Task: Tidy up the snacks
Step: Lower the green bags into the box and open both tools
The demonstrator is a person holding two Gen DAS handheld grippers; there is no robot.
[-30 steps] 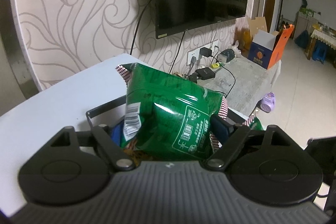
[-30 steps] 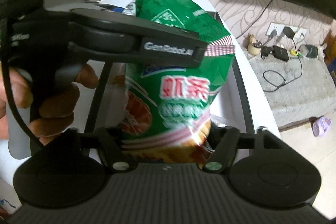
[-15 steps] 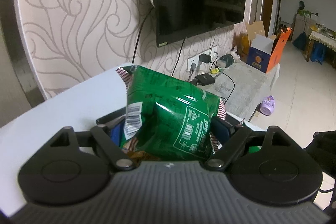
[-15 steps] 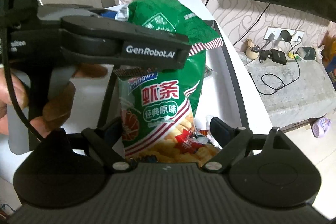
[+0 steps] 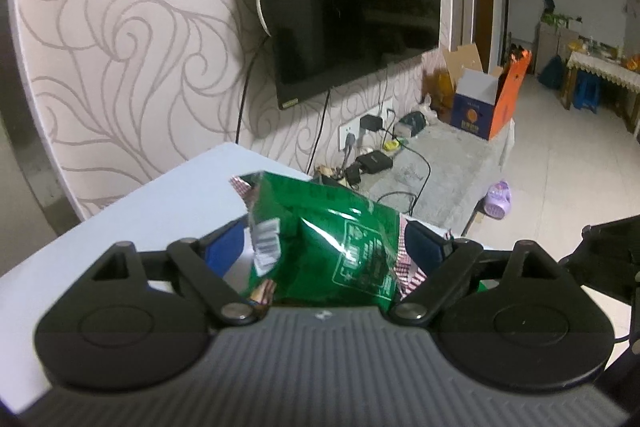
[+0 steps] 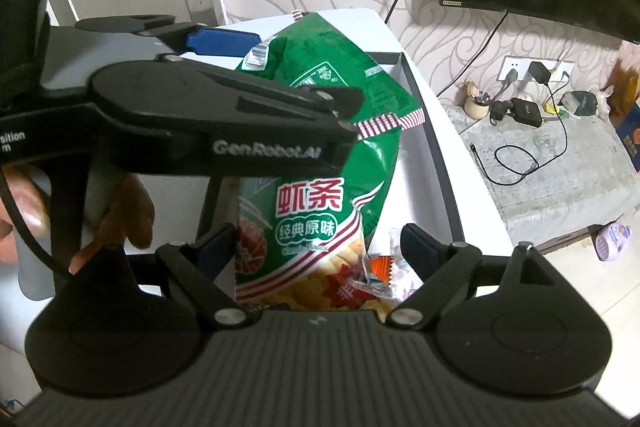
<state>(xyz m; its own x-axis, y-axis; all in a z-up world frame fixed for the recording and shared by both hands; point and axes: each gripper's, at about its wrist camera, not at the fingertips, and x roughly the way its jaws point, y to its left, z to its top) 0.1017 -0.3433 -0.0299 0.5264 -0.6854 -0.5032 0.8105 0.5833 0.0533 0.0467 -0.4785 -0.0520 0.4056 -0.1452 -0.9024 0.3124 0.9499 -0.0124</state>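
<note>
**Green shrimp-stick bag held upright over a black-rimmed tray**

The left gripper (image 5: 324, 247) has its blue-padded fingers (image 5: 422, 247) closed against the upper part of the green snack bag (image 5: 332, 235), one pad on each side, so the bag is pinched between them. From the right wrist camera the same gripper (image 6: 288, 131) reaches in from the left and clamps the bag near its red-and-white checked top seam. The right gripper (image 6: 316, 247) has its fingers spread wide; the bag's lower part hangs between them, against or just beside the left pad and apart from the right one.

The bag (image 6: 320, 167) is glossy green and crinkled, with a barcode label near the top, red Chinese characters on a white band, and a picture of pale yellow sticks at the bottom. It stands tilted, top leaning toward the wall.

Below and to the right of the bag lies a tray (image 6: 436, 147) with a white floor and a thin black rim, set on a white table (image 5: 132, 219). Small wrapped sweets (image 6: 380, 275) lie in the tray beside the bag's base. Past the tray's right rim the table ends, with a grey ledge (image 6: 552, 167) carrying chargers and cables beyond.
</note>
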